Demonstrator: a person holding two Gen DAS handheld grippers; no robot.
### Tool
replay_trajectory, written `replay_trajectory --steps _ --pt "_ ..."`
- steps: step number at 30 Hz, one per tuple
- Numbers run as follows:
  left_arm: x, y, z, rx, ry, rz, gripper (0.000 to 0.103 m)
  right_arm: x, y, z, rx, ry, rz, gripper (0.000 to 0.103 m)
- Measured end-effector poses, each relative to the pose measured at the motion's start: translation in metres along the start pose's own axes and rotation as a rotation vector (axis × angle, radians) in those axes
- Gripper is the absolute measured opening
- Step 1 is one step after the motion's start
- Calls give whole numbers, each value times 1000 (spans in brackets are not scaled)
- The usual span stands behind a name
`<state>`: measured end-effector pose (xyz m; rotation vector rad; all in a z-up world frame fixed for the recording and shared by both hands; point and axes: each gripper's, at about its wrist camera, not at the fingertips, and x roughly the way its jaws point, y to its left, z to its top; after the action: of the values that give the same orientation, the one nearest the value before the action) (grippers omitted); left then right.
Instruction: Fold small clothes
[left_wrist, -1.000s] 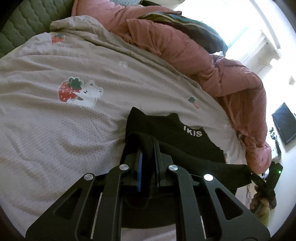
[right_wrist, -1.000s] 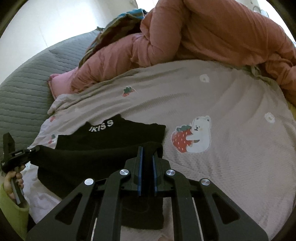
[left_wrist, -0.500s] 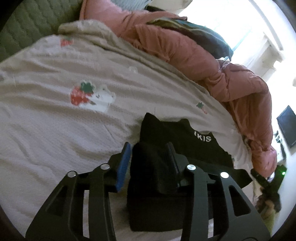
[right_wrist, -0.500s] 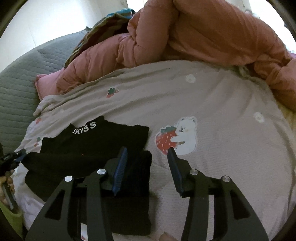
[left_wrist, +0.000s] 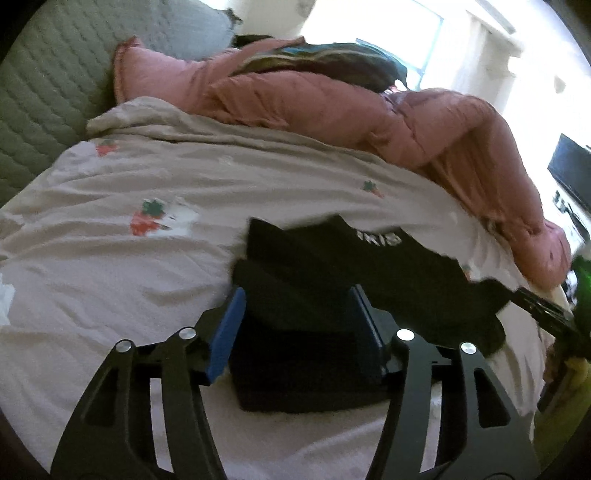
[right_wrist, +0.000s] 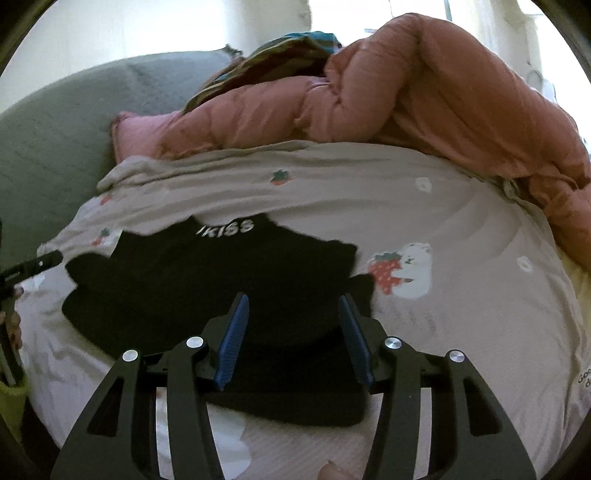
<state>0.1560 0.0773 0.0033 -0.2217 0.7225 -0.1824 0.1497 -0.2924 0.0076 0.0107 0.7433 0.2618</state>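
Note:
A small black garment (left_wrist: 332, 273) with white lettering at its neck lies folded on the pale bedspread (left_wrist: 110, 258), its near edge doubled over. My left gripper (left_wrist: 297, 299) hovers over the garment's left end with its jaws opening, the cloth lying loose below and between the blue pads (left_wrist: 227, 328), not pinched. In the right wrist view the same black garment (right_wrist: 207, 273) spreads out on the bedspread (right_wrist: 461, 295), and my right gripper (right_wrist: 293, 306) stands over its right end, jaws also opening, nothing clamped. The other gripper's tip (right_wrist: 33, 266) shows at the left edge.
A heaped pink quilt (left_wrist: 351, 107) runs along the far side and right of the bed, with a dark striped cloth (left_wrist: 325, 59) on top. A grey quilted headboard (left_wrist: 44, 74) rises at left. The person's hand in a green sleeve (right_wrist: 13, 369) shows at the left.
Both grippers were shut on the folded edge of the black garment, then opened and let it drop onto the bed. Both have drawn back and rolled a little.

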Motion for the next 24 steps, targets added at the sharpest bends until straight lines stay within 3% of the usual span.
replay_trajectory --steps 6,11,15,24 --pt "13 -26 -21 99 54 4 51 6 20 -18 -51 50 27 48" --pt "26 -40 -38 162 94 20 51 12 33 -30 -83 89 47 32" --pt "39 -43 -47 210 122 64 51 23 41 -35 -94 124 62 28" --pt "57 -46 -48 260 124 110 55 49 48 -35 -98 150 51 28"
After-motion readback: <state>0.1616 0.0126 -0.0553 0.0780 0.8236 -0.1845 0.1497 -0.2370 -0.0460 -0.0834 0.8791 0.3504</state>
